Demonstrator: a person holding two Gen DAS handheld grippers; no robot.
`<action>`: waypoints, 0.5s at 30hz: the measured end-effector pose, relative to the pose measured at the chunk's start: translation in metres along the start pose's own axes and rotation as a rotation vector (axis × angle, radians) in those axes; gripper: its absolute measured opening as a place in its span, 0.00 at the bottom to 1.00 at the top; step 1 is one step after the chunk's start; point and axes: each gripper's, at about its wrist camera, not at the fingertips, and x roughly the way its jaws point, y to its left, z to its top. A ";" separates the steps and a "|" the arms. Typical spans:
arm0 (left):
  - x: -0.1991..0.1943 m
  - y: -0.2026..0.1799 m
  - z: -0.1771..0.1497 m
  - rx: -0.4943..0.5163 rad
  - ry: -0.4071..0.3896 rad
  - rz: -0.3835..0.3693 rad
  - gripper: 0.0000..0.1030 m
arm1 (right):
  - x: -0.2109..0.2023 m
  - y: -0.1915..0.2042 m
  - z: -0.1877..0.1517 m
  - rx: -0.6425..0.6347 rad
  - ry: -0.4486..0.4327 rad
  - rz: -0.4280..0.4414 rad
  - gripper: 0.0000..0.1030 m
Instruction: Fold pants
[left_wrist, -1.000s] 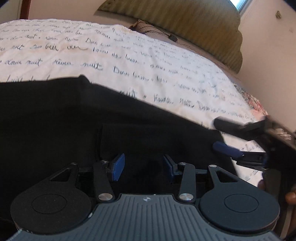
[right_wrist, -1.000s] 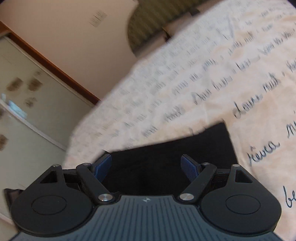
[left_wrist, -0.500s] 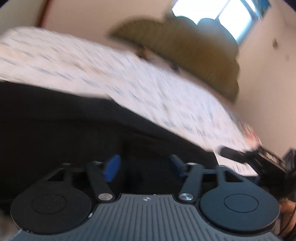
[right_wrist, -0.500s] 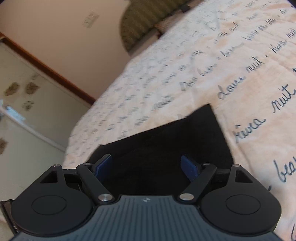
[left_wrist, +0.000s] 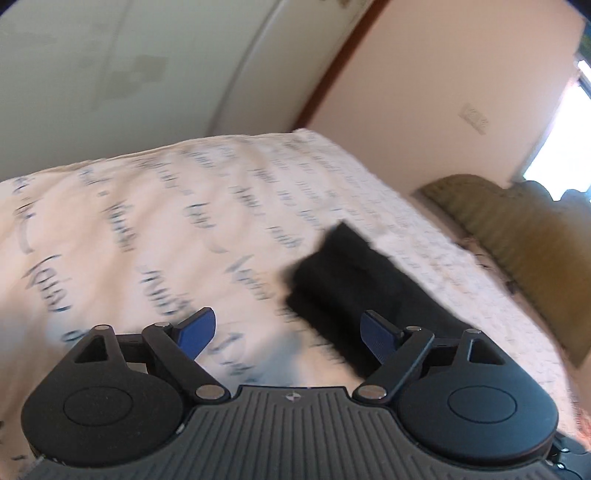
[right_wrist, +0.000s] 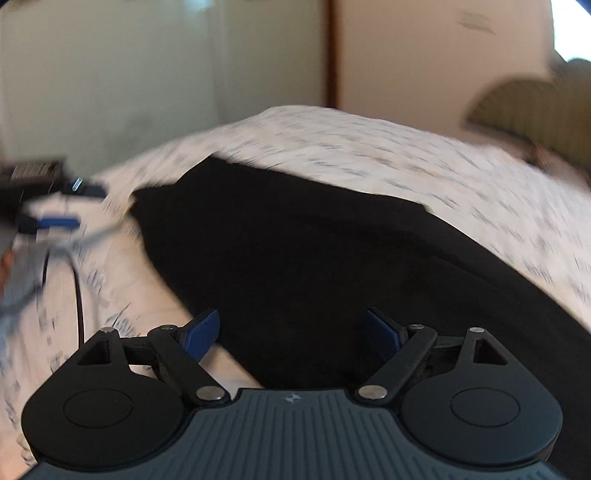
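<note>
With both sets of jaws standing apart and gripping nothing, the black pants (right_wrist: 314, 258) are lying on the bed (left_wrist: 147, 221), directly ahead of the right gripper (right_wrist: 293, 334), the nearer one, and running away rightward from the left gripper (left_wrist: 286, 332).

Left gripper (left_wrist: 286, 334): ribbed dark-grey body with small centre logo, two black round discs, black linkage arms with silver screws, blue finger pads (left_wrist: 194, 330). Right gripper (right_wrist: 291, 334): same build. At left edge of right view, blurred black unit with blue pads and black cable (right_wrist: 78, 295).
</note>
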 end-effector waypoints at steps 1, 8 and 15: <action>0.000 0.003 -0.004 0.015 0.000 0.018 0.85 | 0.005 0.016 0.003 -0.080 -0.005 -0.018 0.84; 0.012 -0.004 -0.018 0.130 -0.034 0.024 0.94 | 0.036 0.062 0.017 -0.352 -0.045 -0.065 0.84; 0.018 -0.008 -0.021 0.175 -0.024 0.021 0.99 | 0.073 0.066 0.042 -0.308 -0.082 -0.102 0.98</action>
